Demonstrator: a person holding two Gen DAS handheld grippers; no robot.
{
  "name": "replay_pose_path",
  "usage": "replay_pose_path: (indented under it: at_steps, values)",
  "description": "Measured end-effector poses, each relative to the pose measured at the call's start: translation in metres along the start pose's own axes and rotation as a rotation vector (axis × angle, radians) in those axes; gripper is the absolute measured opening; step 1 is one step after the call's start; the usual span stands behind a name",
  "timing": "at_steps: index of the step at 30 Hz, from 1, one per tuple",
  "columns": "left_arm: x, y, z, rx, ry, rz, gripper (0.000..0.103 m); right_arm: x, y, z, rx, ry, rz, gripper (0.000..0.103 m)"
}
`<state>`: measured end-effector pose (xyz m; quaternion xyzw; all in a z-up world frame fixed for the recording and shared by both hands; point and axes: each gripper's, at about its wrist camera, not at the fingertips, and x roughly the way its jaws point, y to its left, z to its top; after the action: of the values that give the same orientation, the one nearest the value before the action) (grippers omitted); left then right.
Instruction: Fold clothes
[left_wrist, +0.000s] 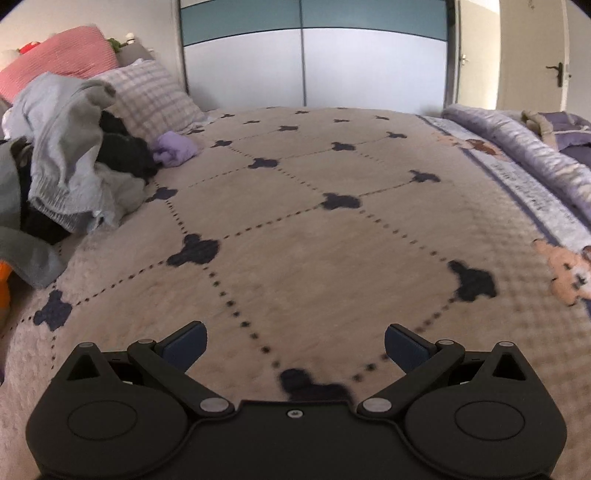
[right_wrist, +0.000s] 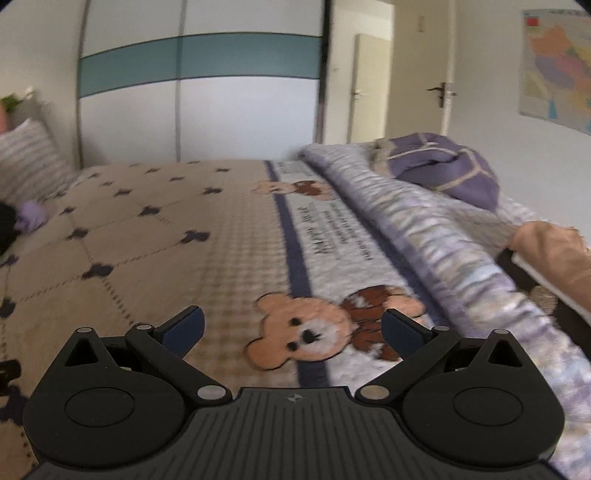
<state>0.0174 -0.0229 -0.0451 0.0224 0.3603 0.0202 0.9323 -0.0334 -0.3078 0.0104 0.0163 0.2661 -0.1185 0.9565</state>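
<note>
Above the bed (left_wrist: 314, 258), left tongs (left_wrist: 295, 347) and right tongs (right_wrist: 293, 330) hovering wide and empty, clothes pile (left_wrist: 70, 162) lying well apart, far left.

2 black two-finger grippers: left (left_wrist: 295, 347), right (right_wrist: 293, 330), w/ blue pads. 1 heap of grey, black & white clothes (left_wrist: 66, 162). 1 small lilac garment (left_wrist: 173, 147). 2 pillows: 1 pink ribbed (left_wrist: 62, 59), 1 grey checked (left_wrist: 151, 96). 1 beige bedspread w/ navy motifs (left_wrist: 314, 251); 2 teddy-bear prints (right_wrist: 314, 328) (right_wrist: 291, 188). 1 rolled purple quilt (right_wrist: 424, 221). 1 wall map (right_wrist: 557, 70).
</note>
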Motion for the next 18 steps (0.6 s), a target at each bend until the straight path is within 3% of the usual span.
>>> replay_pose_path:
  at_steps: [7,18]
  values:
    - [0.015,0.018,-0.009,-0.060,0.026,-0.024,0.102,0.016,0.031,-0.017,-0.020,0.068,0.060,0.103]
    - [0.033,0.012,-0.022,0.009,0.029,-0.008,0.102,0.031,0.072,-0.052,-0.007,0.175,0.131,0.103]
